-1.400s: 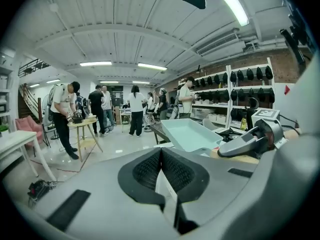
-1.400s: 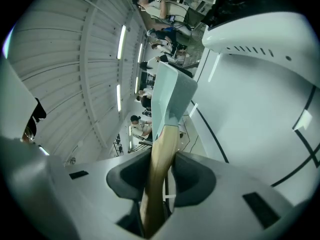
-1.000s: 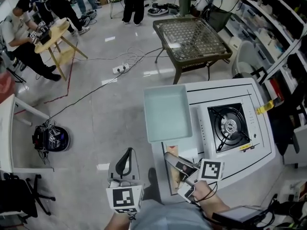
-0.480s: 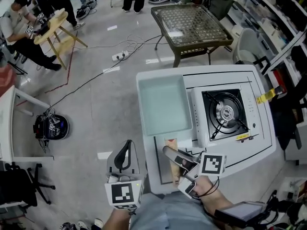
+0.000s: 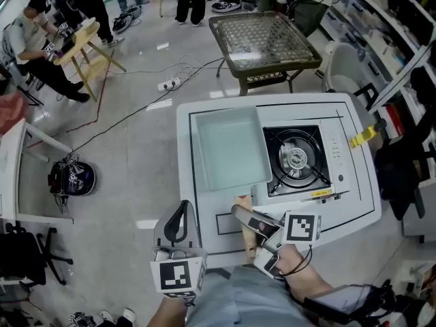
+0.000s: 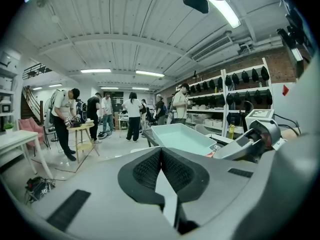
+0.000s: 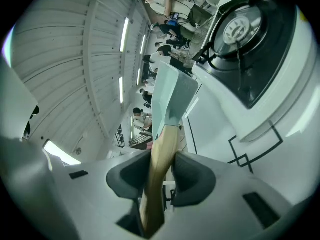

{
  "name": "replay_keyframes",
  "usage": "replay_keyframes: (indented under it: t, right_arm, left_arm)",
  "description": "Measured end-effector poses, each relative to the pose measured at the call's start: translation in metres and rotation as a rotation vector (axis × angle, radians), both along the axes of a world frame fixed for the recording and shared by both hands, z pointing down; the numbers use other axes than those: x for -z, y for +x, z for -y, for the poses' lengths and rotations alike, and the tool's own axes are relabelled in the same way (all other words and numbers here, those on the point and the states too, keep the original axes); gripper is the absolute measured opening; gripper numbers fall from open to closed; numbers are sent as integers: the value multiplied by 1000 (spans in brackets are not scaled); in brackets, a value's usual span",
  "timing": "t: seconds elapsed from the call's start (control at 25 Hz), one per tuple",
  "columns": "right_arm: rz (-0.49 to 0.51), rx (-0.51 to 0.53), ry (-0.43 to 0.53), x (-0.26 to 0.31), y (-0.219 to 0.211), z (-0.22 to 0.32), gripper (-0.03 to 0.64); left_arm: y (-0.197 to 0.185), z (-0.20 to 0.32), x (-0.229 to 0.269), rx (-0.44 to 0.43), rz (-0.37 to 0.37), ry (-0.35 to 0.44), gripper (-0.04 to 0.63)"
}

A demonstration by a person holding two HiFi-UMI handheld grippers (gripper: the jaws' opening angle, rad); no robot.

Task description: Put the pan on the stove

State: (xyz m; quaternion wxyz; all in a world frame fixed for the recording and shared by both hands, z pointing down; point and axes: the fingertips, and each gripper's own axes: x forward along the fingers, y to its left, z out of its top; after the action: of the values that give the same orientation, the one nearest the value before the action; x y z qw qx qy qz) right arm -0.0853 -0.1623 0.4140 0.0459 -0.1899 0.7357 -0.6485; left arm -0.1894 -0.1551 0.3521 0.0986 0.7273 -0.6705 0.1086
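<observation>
Lighting was bright, even and white. The source was the ceiling tube lights point(image 6: 227, 14), overhead and ahead of the left hand-held gripper point(image 6: 160, 156); the nearest tube burned out to pure white.

Head view: the glossy floor point(image 5: 129, 162) left of that hand-held gripper carried pale light patches. The white counter point(image 5: 354, 210) ahead of the right hand-held gripper point(image 5: 244, 222) was close to washed out, with soft, faint shadows.

Both gripper views bowed hard at the edges, and their corners were black. The gripper bodies nearest each lens were soft. The handle point(image 7: 157, 179) of the pan point(image 7: 172, 96) was blurred.

pan point(image 5: 228, 148) L of stove point(image 5: 296, 161), stove on tbl point(image 5: 354, 206), glass tbl point(image 5: 262, 39) behind
</observation>
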Motion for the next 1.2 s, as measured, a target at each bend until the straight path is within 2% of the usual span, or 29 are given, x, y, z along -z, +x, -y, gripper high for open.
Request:
replay_keyframes:
  t: [0.2,0.32,0.48,0.64,0.8,0.92,1.2]
  right_arm:
    - [-3,-24,3,4,47,3,146]
    - [-93,-33,0,-7,85,2,146]
    - [-29,-66,-2,-2,113,5,146]
    - [-13,-87,17,0,144,9,147]
    - [-89,-104,20,-11,179,13,147]
    - [-26,-112,23,-5,186,19,147]
    - [-10,-116,26,-5,202,27,147]
  left_arm:
    - [43,3,2,-20,-2,9,18]
    - [70,5,-1,-40,-6,11,18]
    - [106,10,-6,-70,-16,11,18]
    - [139,18,-5,-105,-16,25,18]
    - [167,25,-7,-136,-32,37,18]
    - [182,32,-6,-150,-36,50,18]
    - [199,43,-8,-165,-30,48,18]
